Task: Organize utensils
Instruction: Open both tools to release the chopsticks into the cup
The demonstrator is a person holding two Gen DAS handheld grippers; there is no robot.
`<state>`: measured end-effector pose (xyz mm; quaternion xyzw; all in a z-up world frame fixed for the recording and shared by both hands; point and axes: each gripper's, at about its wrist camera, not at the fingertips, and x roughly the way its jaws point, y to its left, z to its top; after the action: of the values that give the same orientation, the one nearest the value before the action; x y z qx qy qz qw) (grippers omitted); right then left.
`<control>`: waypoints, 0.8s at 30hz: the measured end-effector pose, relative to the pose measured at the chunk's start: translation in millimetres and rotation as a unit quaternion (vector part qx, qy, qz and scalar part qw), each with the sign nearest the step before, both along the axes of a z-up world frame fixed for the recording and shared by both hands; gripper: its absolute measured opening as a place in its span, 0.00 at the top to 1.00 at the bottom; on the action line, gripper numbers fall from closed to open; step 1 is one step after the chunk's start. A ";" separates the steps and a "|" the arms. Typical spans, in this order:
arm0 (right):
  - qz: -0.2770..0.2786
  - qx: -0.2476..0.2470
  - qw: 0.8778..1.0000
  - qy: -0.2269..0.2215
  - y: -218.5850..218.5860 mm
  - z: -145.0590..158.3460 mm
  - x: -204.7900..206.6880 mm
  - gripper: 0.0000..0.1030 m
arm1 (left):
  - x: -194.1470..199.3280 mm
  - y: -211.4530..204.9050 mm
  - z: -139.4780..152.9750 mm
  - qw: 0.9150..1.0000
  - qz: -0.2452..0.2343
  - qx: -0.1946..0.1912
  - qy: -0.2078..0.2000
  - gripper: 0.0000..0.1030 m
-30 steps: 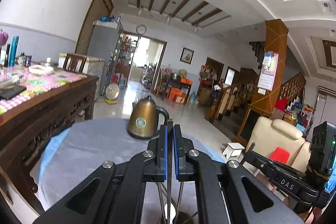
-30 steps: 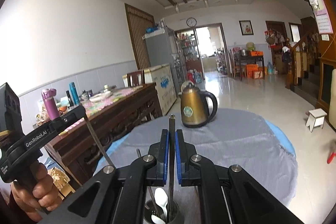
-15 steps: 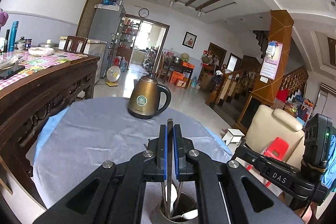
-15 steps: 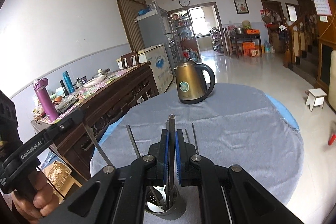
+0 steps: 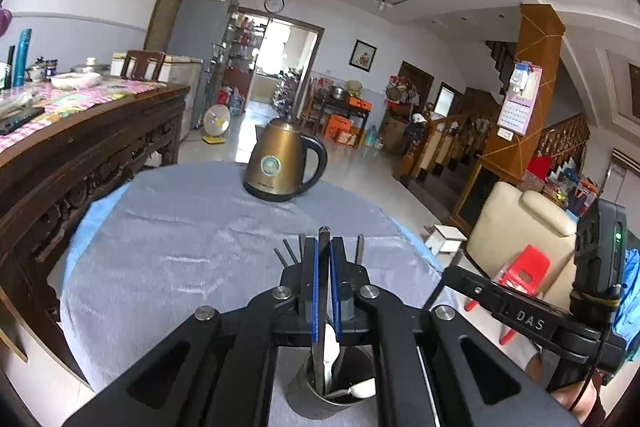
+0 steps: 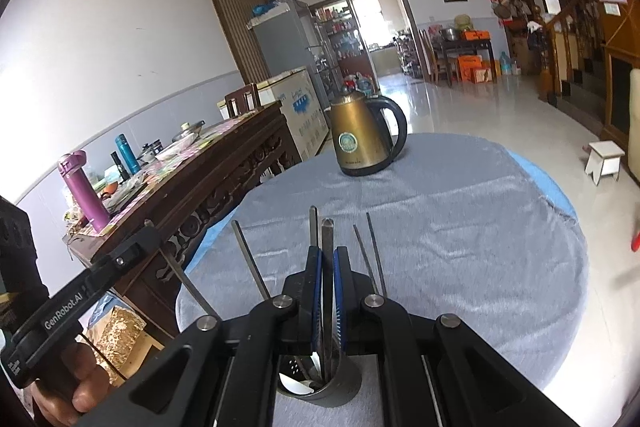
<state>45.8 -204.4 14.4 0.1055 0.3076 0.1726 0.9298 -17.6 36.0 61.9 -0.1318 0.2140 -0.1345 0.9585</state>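
We see a round worktop (image 5: pixel 168 247) under grey cloth, one kettle (image 5: pixel 282 159), one cup (image 6: pixel 340 387), both tools, left tool (image 5: pixel 323 267) and right tool (image 6: pixel 328 275), each pinching a utensil handle (image 6: pixel 327 247)

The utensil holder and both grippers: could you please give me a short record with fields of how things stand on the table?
utensil holder: metal cup upright on the grey tablecloth, near edge
contents: white spoon, several metal handles standing up
left gripper: shut on a flat metal handle reaching down into the cup
right gripper: shut on another metal handle, also into the cup
kettle: brass-coloured, far side, apart from the cup
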 end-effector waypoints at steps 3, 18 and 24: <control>0.001 0.003 1.000 0.011 0.3 -2.9 1.2 0.92 | -0.1 -1.9 -4.0 1.000 -0.010 -0.001 0.012 0.94; -0.059 0.080 0.995 -0.003 -49.1 1.0 1.9 0.54 | -0.8 37.3 -4.2 0.999 0.041 -0.018 0.013 0.44; -0.069 0.093 0.993 0.037 -57.6 -22.7 17.4 0.54 | 14.8 47.0 -21.7 0.996 0.074 -0.003 0.044 0.44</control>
<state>63.2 -262.0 -8.3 0.2191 0.3168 0.1320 0.9133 -2.8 83.0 40.2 -0.1563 0.2452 -0.0580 0.9550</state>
